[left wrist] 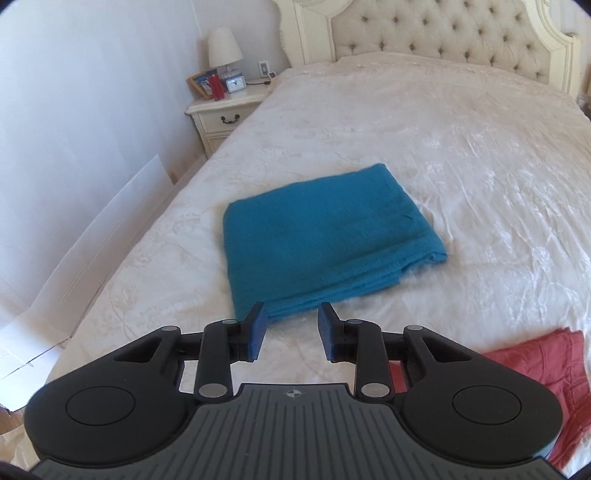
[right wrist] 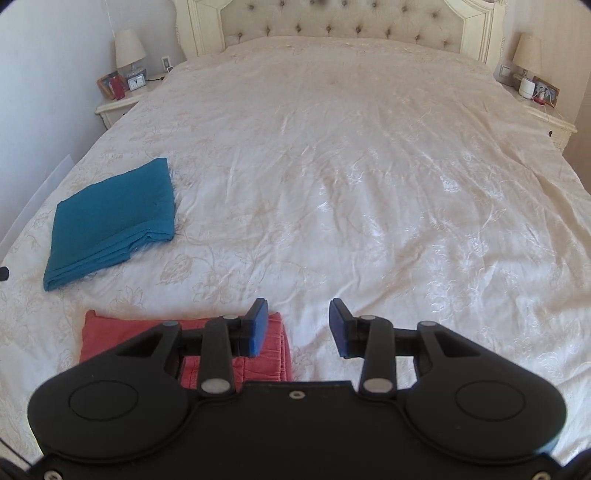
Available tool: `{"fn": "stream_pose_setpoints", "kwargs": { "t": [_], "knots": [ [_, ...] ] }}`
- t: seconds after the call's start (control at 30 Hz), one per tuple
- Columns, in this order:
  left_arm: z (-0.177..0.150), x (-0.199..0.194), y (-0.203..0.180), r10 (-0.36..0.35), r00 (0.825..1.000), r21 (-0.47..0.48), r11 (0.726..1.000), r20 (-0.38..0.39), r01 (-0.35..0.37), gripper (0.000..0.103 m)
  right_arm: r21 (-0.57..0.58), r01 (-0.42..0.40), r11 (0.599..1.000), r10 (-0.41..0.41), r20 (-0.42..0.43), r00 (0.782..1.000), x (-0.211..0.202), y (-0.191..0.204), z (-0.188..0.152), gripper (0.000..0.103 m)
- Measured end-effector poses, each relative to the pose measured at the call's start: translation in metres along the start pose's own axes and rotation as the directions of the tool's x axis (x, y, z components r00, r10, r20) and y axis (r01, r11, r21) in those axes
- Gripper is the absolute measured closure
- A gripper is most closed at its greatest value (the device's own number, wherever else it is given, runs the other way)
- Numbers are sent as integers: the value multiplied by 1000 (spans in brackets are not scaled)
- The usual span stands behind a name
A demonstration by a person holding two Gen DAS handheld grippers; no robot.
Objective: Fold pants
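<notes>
- Left claw (left wrist: 291,325): blue pads (left wrist: 257,332) seen apart w/ a narrow gap, nothing between them; held above the bed, angled down toward the near edge of the teal fabric.
- Right claw (right wrist: 298,326): jaws seen somewhat wider, also empty; held over bare bedspread, its left pad in front of the red pants' right edge in view, no contact seen.
- Red/coral folded cotton pants (right wrist: 269,354): laid flat at the near edge of the bed, just below the claws, partly hidden by the right claw body. Judged already folded into a compact rectangle, hence both claws empty and clear of it.
- Pants' orientation: stacked fold edges shown along the right side; long axis can't be told, near part hidden.
- Teal folded rectangular cloth (left wrist: 317,236): set further up the bed, apart from the red pants, layered edges toward the camera; probably parked as a finished item.
- Cream floral embroidered bedspread (right wrist: 369,184): used as the work surface, wrinkled; tufted headboard (right wrist: 332,18) beyond.
</notes>
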State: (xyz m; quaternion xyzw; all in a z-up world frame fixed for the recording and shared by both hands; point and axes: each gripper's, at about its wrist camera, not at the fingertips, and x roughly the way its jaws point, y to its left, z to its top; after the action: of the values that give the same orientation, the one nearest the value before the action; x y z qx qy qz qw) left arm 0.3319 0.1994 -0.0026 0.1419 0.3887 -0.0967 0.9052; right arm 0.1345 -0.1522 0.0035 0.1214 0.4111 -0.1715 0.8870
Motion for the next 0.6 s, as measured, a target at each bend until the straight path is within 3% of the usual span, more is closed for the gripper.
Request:
{"fn": "stream_pose_setpoints", "kwargs": {
  "t": [0.13, 0.4, 0.6],
  "knots": [
    [-9, -10, 0, -24, 1000, -17, 1000, -16, 24, 73, 33, 2, 999, -1, -11, 1000, -5, -7, -21, 55],
    [-99, -52, -59, -138, 980, -120, 985, -142, 122, 73, 11, -29, 1000, 30, -65, 997, -18, -9, -72, 55],
    [-148, -94, -106, -132, 969, -165, 981, -209, 98, 73, -43, -105, 994, 101, -79, 992, -39, 1, -104, 55]
  ]
}}
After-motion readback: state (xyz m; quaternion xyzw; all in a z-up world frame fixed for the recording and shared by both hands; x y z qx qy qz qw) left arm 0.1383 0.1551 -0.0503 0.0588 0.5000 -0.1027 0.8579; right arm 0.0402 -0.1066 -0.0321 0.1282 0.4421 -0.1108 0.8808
